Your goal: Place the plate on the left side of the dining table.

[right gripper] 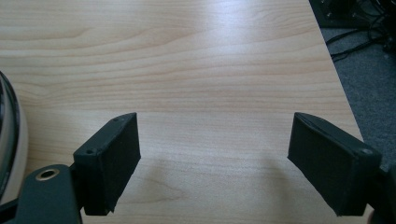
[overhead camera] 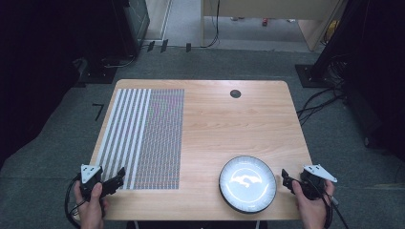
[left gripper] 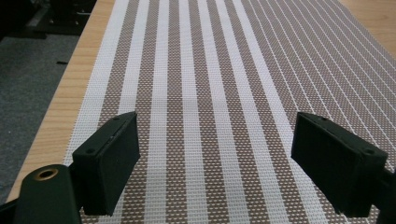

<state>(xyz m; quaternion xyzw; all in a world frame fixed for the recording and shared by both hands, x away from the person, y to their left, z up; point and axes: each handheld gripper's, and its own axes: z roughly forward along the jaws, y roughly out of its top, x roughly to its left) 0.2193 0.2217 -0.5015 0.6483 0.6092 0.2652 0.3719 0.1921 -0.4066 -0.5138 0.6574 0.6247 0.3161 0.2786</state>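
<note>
A woven placemat (overhead camera: 145, 136) with brown and white stripes lies flat on the left half of the wooden table (overhead camera: 224, 119). My left gripper (overhead camera: 116, 179) hovers at the mat's near left corner, jaws wide open with nothing between them; in the left gripper view the mat (left gripper: 210, 93) stretches away under the left gripper (left gripper: 215, 154). A round white plate (overhead camera: 247, 183) with a dark rim sits near the front right. My right gripper (overhead camera: 285, 177) is just right of it, open and empty. In the right gripper view the right gripper (right gripper: 215, 154) is over bare wood, the plate's rim (right gripper: 11, 126) at the left edge.
A small dark round grommet (overhead camera: 235, 93) is set into the table near its far edge. Cables (overhead camera: 320, 102) lie on the grey carpet to the right. The table's right edge (right gripper: 343, 93) runs close beside my right gripper.
</note>
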